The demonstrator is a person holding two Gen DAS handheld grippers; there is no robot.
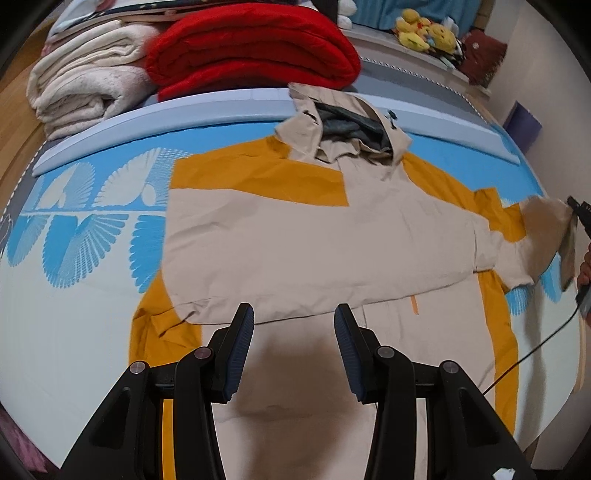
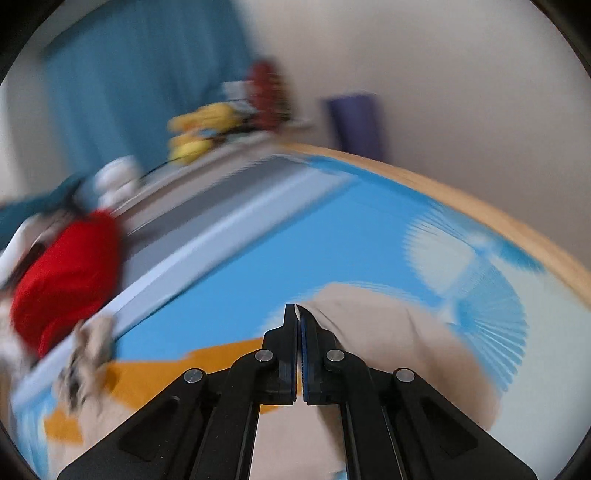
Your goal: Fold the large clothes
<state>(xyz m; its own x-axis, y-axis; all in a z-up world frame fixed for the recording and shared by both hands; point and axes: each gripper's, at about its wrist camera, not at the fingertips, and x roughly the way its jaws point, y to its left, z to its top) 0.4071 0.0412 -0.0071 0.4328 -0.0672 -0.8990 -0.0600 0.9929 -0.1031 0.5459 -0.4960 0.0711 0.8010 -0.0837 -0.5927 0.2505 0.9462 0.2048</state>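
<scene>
A beige and mustard hooded jacket (image 1: 314, 243) lies spread on the blue and white bed sheet (image 1: 74, 229). One sleeve is folded across its chest. My left gripper (image 1: 293, 325) is open and empty, hovering over the jacket's lower body. My right gripper (image 2: 298, 314) is shut on the beige cuff of the right sleeve (image 2: 388, 343) and holds it lifted off the sheet. In the left wrist view the right gripper (image 1: 574, 210) shows at the far right edge with the sleeve end (image 1: 543, 225) raised. The right wrist view is motion-blurred.
A folded red blanket (image 1: 251, 51) and a cream blanket (image 1: 85, 81) are stacked at the head of the bed. Yellow plush toys (image 1: 424, 29) sit on a ledge behind. A wooden bed edge (image 2: 480, 206) and a wall bound the right side. A black cable (image 1: 535, 347) trails at right.
</scene>
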